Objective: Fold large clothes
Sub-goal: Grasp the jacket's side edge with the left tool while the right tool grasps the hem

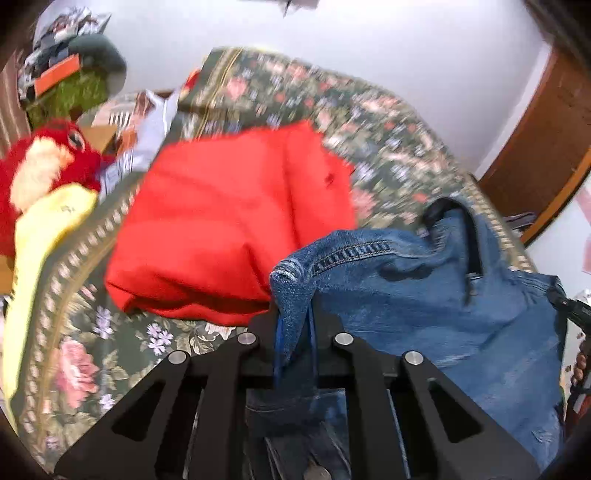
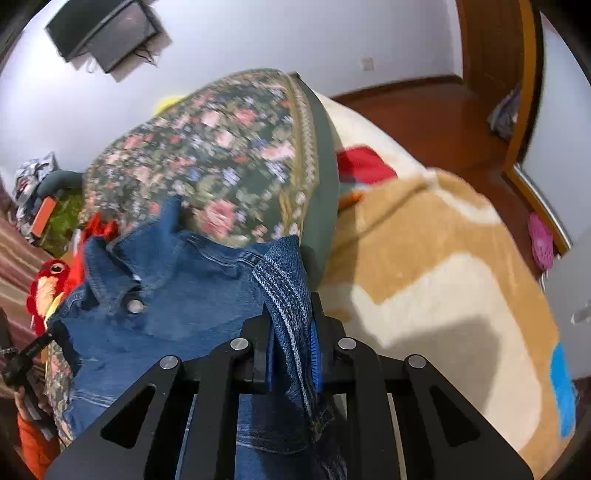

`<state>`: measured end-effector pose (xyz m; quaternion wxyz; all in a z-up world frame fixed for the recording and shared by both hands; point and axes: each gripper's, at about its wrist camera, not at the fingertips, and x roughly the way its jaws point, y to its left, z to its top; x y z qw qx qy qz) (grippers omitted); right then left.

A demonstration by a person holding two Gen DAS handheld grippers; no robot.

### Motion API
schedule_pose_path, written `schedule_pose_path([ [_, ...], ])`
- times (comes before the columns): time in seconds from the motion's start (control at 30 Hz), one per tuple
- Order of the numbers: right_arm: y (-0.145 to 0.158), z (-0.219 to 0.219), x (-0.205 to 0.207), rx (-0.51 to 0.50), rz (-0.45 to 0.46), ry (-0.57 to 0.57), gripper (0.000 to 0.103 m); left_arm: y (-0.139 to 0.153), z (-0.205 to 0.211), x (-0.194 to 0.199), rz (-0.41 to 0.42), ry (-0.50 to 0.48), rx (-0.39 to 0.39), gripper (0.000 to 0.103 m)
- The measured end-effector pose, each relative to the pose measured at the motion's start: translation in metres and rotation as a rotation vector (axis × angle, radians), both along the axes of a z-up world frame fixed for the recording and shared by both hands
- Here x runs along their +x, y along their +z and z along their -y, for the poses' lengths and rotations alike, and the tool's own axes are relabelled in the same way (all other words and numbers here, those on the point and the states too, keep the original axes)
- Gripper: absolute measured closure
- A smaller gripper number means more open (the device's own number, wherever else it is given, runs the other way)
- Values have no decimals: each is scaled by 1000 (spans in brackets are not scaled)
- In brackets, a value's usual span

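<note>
Fingers of my left gripper [image 1: 293, 317] and right gripper [image 2: 291, 321] — each clamped on one edge of the blue denim jacket [image 1: 443, 295], spread taut above the floral bedspread [image 1: 74, 354] for folding.

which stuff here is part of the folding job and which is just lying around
Job: denim jacket, left gripper, right gripper, red garment.
Lying about: red plush toy, floral bedspread, tan blanket, wall TV.

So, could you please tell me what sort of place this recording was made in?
Most likely a home bedroom: a bed with a floral bedspread and a plush blanket, a stuffed toy, a wall-mounted television, and a wooden door.
</note>
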<state>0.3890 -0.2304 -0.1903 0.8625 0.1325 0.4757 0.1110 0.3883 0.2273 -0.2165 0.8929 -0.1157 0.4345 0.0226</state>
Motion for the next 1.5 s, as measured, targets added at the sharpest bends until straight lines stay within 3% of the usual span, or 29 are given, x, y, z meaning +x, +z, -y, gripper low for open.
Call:
schedule_pose_path([
  [0.27, 44, -16, -4, -39, 118, 69, 91, 71, 24, -15, 141, -58, 84, 94],
  [0.57, 86, -52, 33, -88, 233, 149, 92, 101, 17, 24, 199, -33, 107, 94],
  [0.67, 84, -59, 54, -103, 247, 147, 92, 94, 0, 46, 183, 7, 83, 94],
  [0.77, 68, -63, 77, -114, 220, 131, 92, 69, -22, 76, 122, 70, 92, 94],
  [1.0, -3, -57, 130, -133, 62, 75, 91, 10, -48, 122, 12, 110, 163, 90],
  [1.2, -48, -49, 146, -103, -42, 48, 86, -24, -59, 143, -79, 125, 184, 81],
  [1.37, -51, -44, 141, -108, -52, 36, 82, -34, -61, 138, -122, 136, 181, 68],
  [1.5, -34, -41, 131, -130, -44, 37, 82, -21, -54, 123, -117, 119, 203, 67],
])
